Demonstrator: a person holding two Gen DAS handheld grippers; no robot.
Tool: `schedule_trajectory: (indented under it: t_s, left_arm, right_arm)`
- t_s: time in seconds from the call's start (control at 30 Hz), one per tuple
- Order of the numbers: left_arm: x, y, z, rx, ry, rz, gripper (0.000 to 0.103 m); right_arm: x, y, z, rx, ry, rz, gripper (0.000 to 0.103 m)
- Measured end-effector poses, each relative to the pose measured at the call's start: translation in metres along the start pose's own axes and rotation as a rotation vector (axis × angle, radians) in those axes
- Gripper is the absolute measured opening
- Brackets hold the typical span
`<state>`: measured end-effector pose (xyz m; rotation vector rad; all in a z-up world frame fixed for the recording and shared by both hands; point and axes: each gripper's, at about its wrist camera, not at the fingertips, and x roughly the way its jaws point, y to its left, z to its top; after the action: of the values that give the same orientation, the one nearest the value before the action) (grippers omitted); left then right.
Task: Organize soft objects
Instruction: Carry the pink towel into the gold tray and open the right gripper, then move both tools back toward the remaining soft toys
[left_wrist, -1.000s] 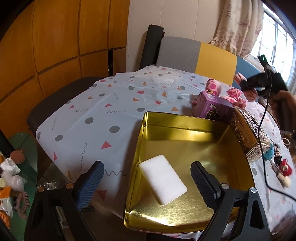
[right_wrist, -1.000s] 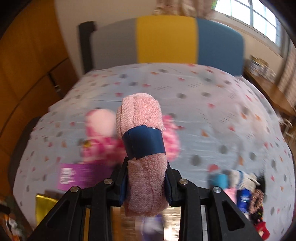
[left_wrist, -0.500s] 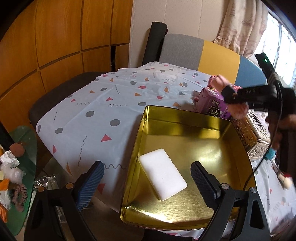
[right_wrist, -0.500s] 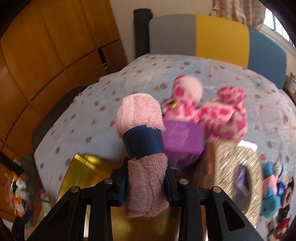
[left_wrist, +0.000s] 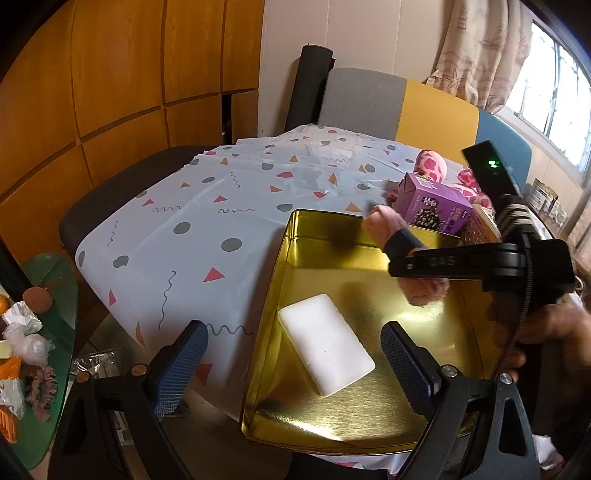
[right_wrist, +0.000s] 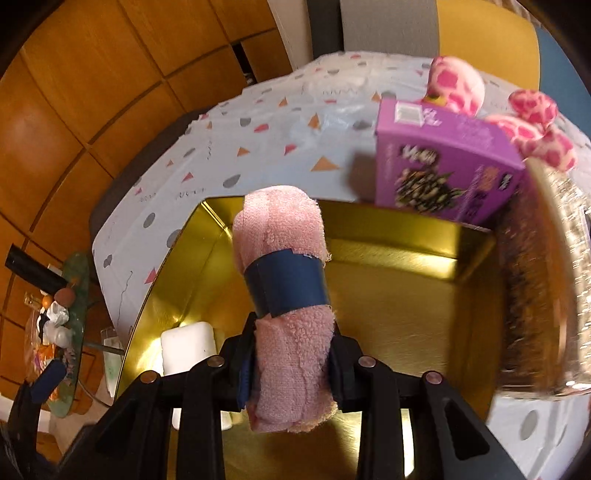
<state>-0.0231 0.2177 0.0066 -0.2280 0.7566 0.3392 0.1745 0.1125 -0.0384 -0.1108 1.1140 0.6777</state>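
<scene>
Now, from the left wrist view, we see our left gripper (left_wrist: 291, 354) with its jaws spread wide and nothing between them, hovering over the near edge of the gold tin (left_wrist: 369, 236). A white sponge block (left_wrist: 325, 343) lies flat on the tin's floor, at about 6 o'clock of its interior. Our right gripper (left_wrist: 417, 266) comes in from 3 o'clock, clenched on the pink rolled towel (left_wrist: 384, 225), which hangs above the tin's far half, not touching the floor. Behind the tin at 1 o'clock stands a purple box (left_wrist: 432, 206), with a pink spotted plush (left_wrist: 432, 166) beyond it.

From the right wrist view, the towel (right_wrist: 284, 280) is a fuzzy terry roll bound near its middle by a dark blue band (right_wrist: 288, 284); the pads squeeze it just below that band, and the free end points toward the tin's far wall at 12 o'clock. The sponge (right_wrist: 188, 347) sits at 8 o'clock, the purple box (right_wrist: 443, 166) at 1 o'clock.

What could go wrong: if we let go this high, the springy roll may bounce or roll onto the sponge. Fibres may cling to the ribbed pads, dragging it askew. Swinging too far toward 1 o'clock could knock the box.
</scene>
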Motion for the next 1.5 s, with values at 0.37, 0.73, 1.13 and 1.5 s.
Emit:
schedule_trajectory:
  t_s: [0.37,0.73,1.13,1.5]
  left_arm:
    - [0.004,0.007,0.000,-0.018,0.010,0.011,0.095]
    - [0.006,0.007,-0.002,-0.022,0.015,0.015,0.095]
    - [0.003,0.004,-0.001,-0.017,0.011,0.017,0.095]
    - [-0.003,-0.011,0.001,0.022,-0.001,0.018,0.095]
  right_arm:
    - [0.033,0.012,0.014,0.037,0.041,-0.062,0.035]
    - [0.027,0.010,0.015,0.086,0.016,0.008,0.055]
    - [-0.023,0.005,0.000,0.021,-0.126,-0.068,0.065]
    - [-0.079,-0.012,-0.030,-0.026,-0.268,-0.172,0.068]
